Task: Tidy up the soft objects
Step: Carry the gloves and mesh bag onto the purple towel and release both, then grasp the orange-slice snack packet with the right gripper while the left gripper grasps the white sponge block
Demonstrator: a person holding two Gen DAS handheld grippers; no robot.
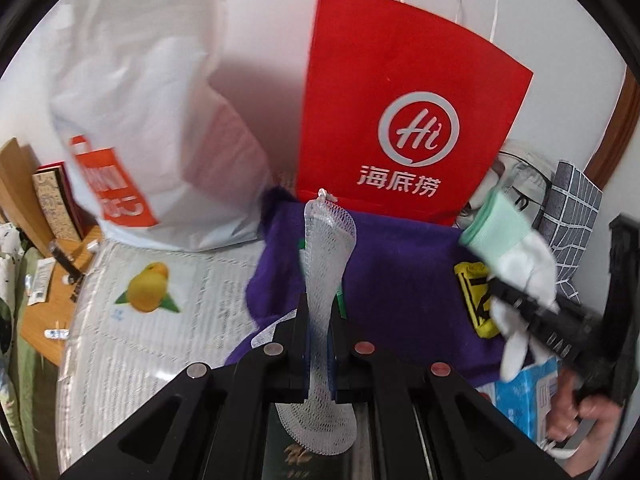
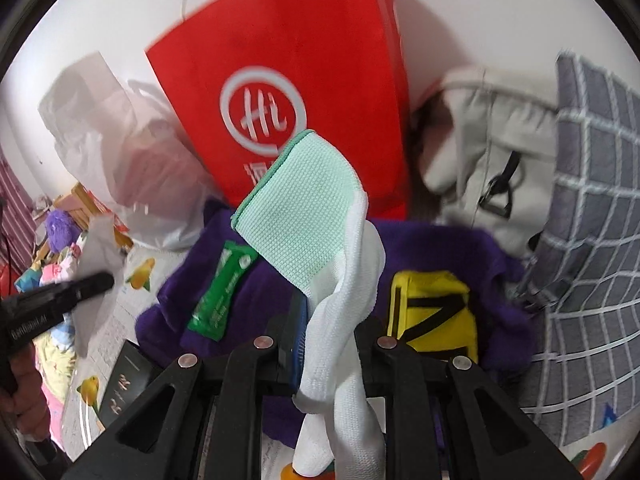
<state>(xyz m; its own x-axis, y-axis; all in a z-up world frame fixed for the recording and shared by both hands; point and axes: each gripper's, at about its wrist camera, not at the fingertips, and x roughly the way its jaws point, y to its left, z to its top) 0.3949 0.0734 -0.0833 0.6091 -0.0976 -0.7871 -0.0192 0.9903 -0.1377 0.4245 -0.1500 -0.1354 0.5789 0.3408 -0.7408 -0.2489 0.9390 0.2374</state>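
Observation:
My left gripper (image 1: pixel 320 316) is shut on a white foam net sleeve (image 1: pixel 328 248), which stands up between the fingers above a purple cloth (image 1: pixel 400 280). In the right wrist view my right gripper (image 2: pixel 330 320) is shut on a white glove (image 2: pixel 344 304) with a mint-green cuff, held over the same purple cloth (image 2: pixel 440 248). On the cloth lie a green packet (image 2: pixel 224 292) and a yellow pouch (image 2: pixel 436 312). Each gripper shows in the other's view: the right gripper (image 1: pixel 520 300) with the glove (image 1: pixel 524 256), the left gripper (image 2: pixel 100 280) with the net.
A red paper bag (image 1: pixel 408 100) stands upright against the wall behind the cloth. A white plastic bag (image 1: pixel 152 120) sits to its left, with a beige bag (image 2: pixel 488 140) and a grey checked cloth (image 2: pixel 592 240) on the right. A printed sheet with fruit pictures (image 1: pixel 152 288) covers the surface.

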